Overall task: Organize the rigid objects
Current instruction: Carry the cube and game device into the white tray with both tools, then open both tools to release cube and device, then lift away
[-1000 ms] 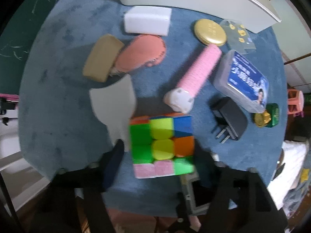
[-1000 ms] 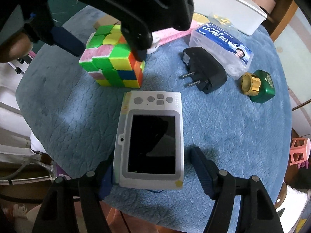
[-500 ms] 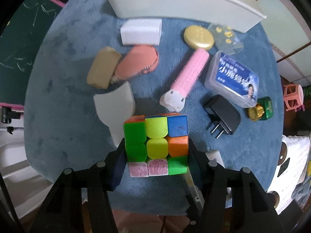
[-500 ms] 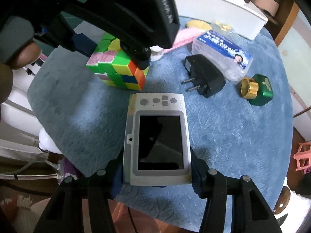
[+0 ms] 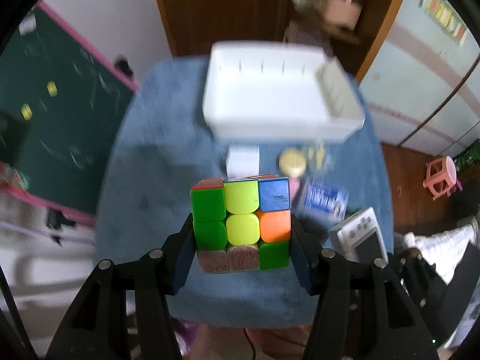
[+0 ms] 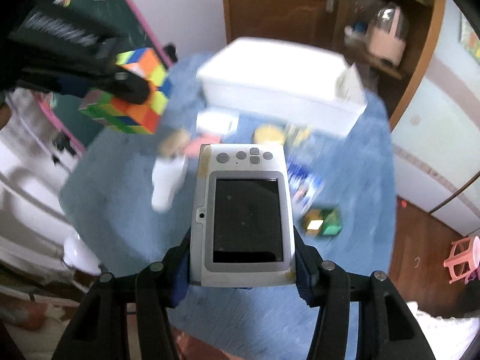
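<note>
My left gripper (image 5: 241, 240) is shut on a multicoloured puzzle cube (image 5: 241, 223), held in the air above the round blue table (image 5: 144, 210). My right gripper (image 6: 243, 258) is shut on a grey handheld device with a dark screen (image 6: 244, 213), also lifted off the table. In the right wrist view the cube (image 6: 135, 96) and the left gripper show at upper left. The device (image 5: 360, 237) appears at lower right in the left wrist view. A white bin (image 5: 279, 96) stands at the table's far edge, in the right wrist view too (image 6: 282, 81).
On the blue table lie a white box (image 5: 243, 160), a gold round lid (image 5: 292, 162), a blue-labelled clear case (image 5: 325, 204), a green and gold object (image 6: 322, 222) and a white-capped roller (image 6: 168, 180). A green chalkboard (image 5: 54, 120) stands left; a pink stool (image 5: 441, 177) right.
Both grippers have risen well above the table with the cube and the device. The right gripper's jaws closed onto the device before lifting it. The white bin has come into full view.
</note>
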`<state>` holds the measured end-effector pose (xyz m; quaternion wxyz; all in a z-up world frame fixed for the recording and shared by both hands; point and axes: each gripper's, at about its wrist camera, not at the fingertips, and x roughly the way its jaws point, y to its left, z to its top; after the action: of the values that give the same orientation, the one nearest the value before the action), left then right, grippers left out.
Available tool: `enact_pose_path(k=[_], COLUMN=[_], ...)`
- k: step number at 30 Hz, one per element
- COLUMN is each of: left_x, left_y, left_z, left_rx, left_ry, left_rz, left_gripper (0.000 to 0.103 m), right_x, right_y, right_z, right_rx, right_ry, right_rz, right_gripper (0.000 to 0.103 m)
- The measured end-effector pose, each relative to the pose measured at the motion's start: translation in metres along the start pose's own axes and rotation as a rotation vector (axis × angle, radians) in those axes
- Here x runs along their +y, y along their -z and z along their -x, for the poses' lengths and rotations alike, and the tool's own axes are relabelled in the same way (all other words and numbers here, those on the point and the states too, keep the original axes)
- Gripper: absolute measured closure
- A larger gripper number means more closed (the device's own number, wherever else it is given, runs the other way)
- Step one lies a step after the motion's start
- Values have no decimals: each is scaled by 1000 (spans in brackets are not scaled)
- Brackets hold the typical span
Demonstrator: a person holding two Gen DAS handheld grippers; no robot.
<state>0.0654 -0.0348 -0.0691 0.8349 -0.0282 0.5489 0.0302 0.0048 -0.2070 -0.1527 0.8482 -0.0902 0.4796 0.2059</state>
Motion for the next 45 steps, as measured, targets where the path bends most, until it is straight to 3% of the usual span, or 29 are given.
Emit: enact_pose_path(k=[5, 9, 14, 20, 27, 33, 36, 40, 41, 42, 44, 45], left_x=[5, 11, 6, 2, -7, -18, -24, -27, -27, -27, -24, -23], left_y=[-54, -103, -167, -216, -211, -189, -192, -201, -202, -203, -205, -206], left_z=[39, 48, 18, -86, -231, -301, -306, -305, -305, -303, -291, -280], left_rx=[-128, -187, -241, -132, 68, 173, 153, 193, 205, 212, 191, 168], left_ry=[2, 38, 95, 122, 102, 72, 61, 74, 86, 102, 117, 122], left_rz=[-27, -47, -80, -41, -63, -104, -118, -123, -124, -124, -118, -114], left_gripper=[43, 43, 43, 43, 43, 43, 43, 42, 38, 27, 9, 5], right_x=[-30, -55, -78, -106, -124, -127, -125, -121, -120, -119, -115, -113], right_y=[-69, -130, -205, -262, -252, -224, -222, -223, -221, -220, -218, -216], right_z=[35, 50, 50, -21, -158, -235, -246, -254, -255, -255, -253, -250], right_rx=[-98, -149, -212, -160, 66, 225, 227, 249, 264, 276, 288, 287], right_ry=[3, 15, 114, 189, 218, 205, 189, 198, 196, 194, 192, 191], right_rz=[-55, -98, -127, -188, -254, -291, -291, -297, -303, -306, -308, -311], right_gripper=[46, 46, 46, 46, 46, 46, 47, 45, 45, 45, 44, 44])
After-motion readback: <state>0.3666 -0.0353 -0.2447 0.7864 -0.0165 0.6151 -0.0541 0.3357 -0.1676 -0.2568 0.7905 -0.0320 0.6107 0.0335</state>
